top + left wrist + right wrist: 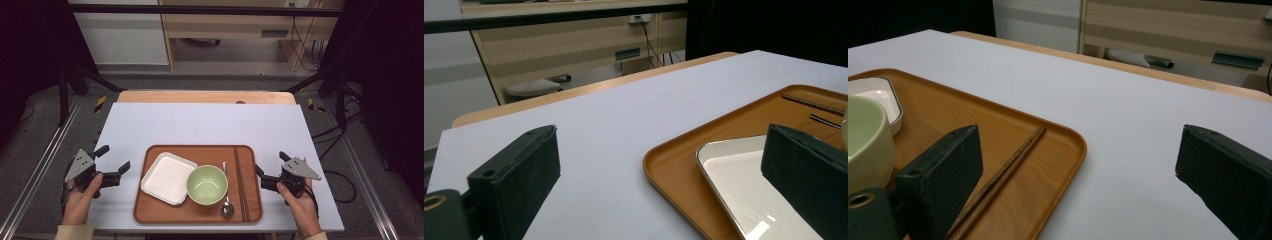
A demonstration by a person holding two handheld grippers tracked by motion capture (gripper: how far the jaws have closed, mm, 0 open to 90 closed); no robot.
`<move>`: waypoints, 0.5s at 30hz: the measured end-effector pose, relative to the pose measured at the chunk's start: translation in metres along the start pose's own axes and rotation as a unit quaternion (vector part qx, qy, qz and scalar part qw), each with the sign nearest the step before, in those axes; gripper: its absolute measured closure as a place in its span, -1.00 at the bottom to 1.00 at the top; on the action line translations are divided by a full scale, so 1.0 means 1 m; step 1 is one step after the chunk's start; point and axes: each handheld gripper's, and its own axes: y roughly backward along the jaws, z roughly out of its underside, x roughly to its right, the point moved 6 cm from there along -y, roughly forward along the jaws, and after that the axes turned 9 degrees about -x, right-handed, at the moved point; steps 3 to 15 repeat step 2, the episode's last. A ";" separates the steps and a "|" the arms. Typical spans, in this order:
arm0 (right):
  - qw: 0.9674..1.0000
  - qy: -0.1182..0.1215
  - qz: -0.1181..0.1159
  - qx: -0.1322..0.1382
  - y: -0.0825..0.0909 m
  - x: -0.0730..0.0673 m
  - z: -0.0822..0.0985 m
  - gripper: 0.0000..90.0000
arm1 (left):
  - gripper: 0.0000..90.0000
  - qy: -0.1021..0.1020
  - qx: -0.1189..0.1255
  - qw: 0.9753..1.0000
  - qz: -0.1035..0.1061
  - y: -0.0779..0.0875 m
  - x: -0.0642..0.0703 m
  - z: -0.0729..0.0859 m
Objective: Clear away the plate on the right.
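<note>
A brown tray (pixel 197 212) sits on the white tabletop (pixel 200 125) at the near edge, and it carries everything in play. On its left part lies a white square plate (pixel 167 177), bare inside. Just right of the plate, touching or overlapping its corner, stands a pale green bowl (pixel 207 184), also with nothing in it. A metal spoon (pixel 227 206) lies beside the bowl's right rim, its scoop toward the person, and a pair of dark chopsticks (pixel 241 182) runs front to back along the tray's right side.

The left tool (pixel 114 162) hangs just off the tray's left edge, jaws spread wide — gripping nothing. In the left gripper view one jaw stands over the tabletop, the other over the plate.

The right tool (pixel 270 167) sits just off the tray's right edge — likewise wide open with nothing held, one jaw over the tray by the chopsticks, the other over bare tabletop.
</note>
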 end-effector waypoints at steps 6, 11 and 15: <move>1.000 -0.004 0.003 -0.002 0.000 0.003 0.001 -0.89 | -0.96 0.002 -0.005 1.000 -0.001 -0.001 0.000 0.001; 1.000 -0.004 0.003 -0.002 0.000 0.003 0.001 -0.89 | -0.96 0.002 -0.005 1.000 -0.001 -0.001 0.000 0.001; 1.000 -0.004 0.003 -0.002 0.000 0.003 0.001 -0.89 | -0.96 0.002 -0.005 1.000 -0.001 -0.001 0.000 0.001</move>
